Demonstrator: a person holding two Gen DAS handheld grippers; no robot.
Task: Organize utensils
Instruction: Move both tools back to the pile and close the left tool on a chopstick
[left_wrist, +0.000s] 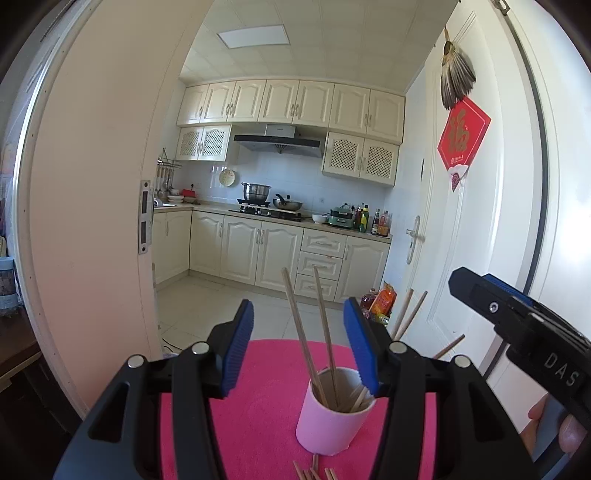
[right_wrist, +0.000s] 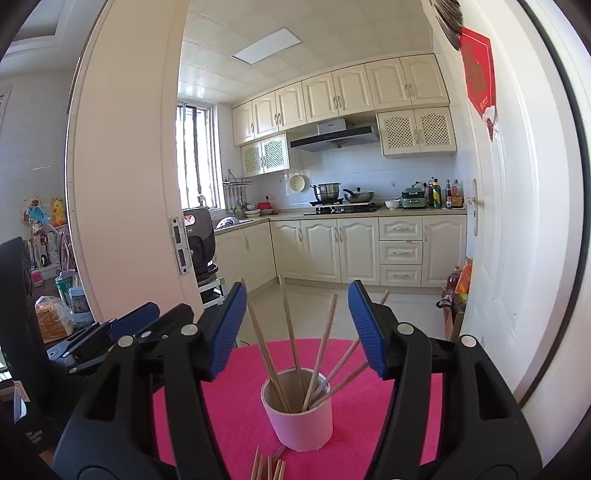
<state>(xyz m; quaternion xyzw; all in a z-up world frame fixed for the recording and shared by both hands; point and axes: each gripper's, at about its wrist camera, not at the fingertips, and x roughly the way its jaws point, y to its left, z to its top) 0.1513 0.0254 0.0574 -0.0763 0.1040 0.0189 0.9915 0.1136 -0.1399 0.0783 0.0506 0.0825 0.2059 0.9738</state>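
A pale pink cup (left_wrist: 328, 424) (right_wrist: 299, 424) stands upright on a bright pink mat (left_wrist: 258, 406) (right_wrist: 369, 406). Several wooden chopsticks (left_wrist: 303, 332) (right_wrist: 291, 332) lean in it. More loose chopsticks (left_wrist: 314, 470) (right_wrist: 267, 467) lie on the mat just in front of the cup. My left gripper (left_wrist: 298, 314) is open, level with the stick tops and short of them, with nothing between its blue pads. My right gripper (right_wrist: 297, 295) is open too, framing the sticks without touching them. Each gripper shows in the other's view, the right one (left_wrist: 476, 288) at the right, the left one (right_wrist: 140, 314) at the left.
Beyond the mat an open doorway leads into a kitchen with cream cabinets (left_wrist: 266, 251). A white door (left_wrist: 461, 221) with a handle stands close on the right, bottles and bags (left_wrist: 380, 301) at its foot. A cluttered shelf (right_wrist: 55, 295) is at the left. A person's hand (left_wrist: 569, 432) holds the right gripper.
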